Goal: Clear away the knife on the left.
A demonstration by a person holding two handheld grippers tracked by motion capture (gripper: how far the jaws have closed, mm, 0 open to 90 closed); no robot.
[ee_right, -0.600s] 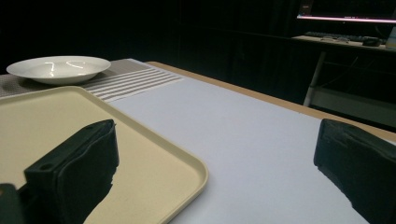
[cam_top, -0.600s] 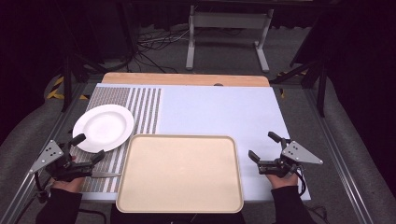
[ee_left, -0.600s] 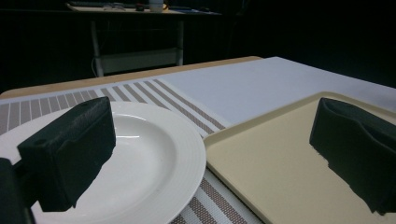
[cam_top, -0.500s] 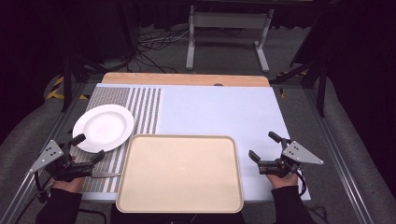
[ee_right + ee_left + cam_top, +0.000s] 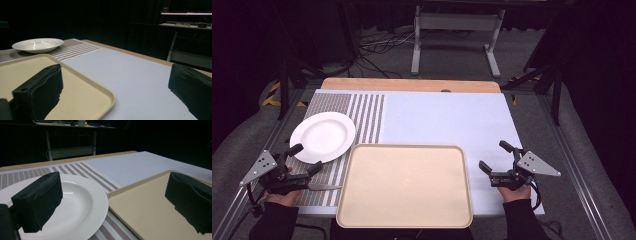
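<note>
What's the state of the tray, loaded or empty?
Empty. The beige tray lies flat with a bare surface in the high view; the white plate rests apart on the striped mat, and both gripper views show nothing on it.

Table [image 5: 442, 120]: striped mat [image 5: 362, 107], plate [image 5: 322, 136], tray [image 5: 404, 182], knife [image 5: 324, 187]

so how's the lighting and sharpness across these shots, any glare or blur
High view: the pale blue table mat is evenly lit and the surroundings fall to near black. Left gripper view: soft glare streaks on the round white plate, and the near black jaws look soft. Right gripper view: bright highlights on the plate, a dark background, and the beige rectangular plastic tray is fairly crisp.
</note>
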